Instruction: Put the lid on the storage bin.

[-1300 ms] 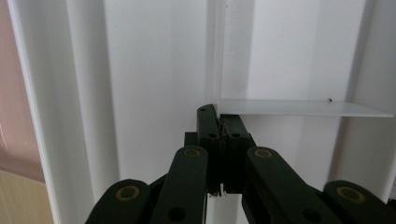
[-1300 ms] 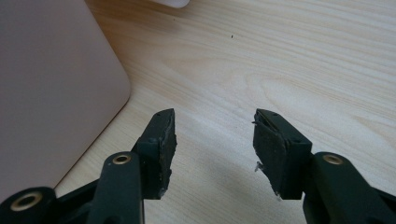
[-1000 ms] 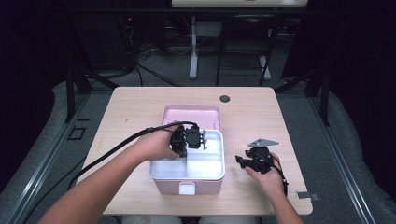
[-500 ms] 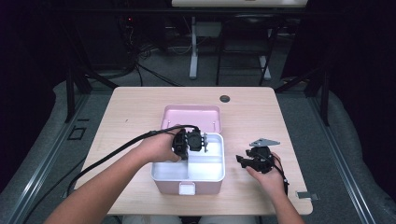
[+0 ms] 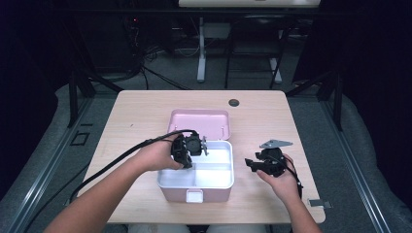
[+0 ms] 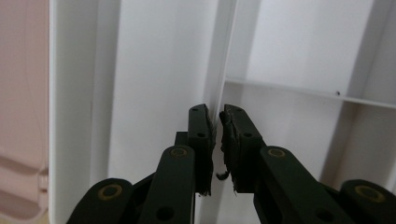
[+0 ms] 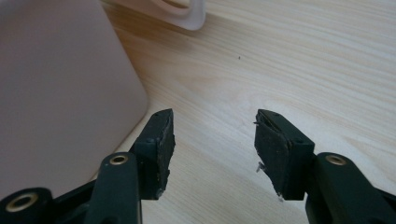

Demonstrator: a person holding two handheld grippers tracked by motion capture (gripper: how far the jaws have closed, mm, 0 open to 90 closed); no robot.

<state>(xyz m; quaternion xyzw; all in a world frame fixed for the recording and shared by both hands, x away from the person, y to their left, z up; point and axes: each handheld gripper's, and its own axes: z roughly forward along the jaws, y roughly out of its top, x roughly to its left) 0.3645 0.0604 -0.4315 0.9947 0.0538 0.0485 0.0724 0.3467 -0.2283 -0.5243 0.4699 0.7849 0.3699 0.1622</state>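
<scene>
Inside pink box point(image 5: 167, 191): white tray point(image 5: 214, 170), thin dividers, compartments empty.

Left gripper point(image 6: 218, 121) barely parted, right gripper point(image 7: 212, 135) agape.

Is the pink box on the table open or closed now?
Open. The pink box has its lid lying back on the table, and the white tray with dividers shows inside.

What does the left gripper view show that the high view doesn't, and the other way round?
Left gripper view: close up, the left gripper, its jaws just opening, stands astride the tray's thin white divider. High view: the right gripper, open, beside the pink box, and the person's forearms. Shared: the white divided tray and pink of the box.
</scene>
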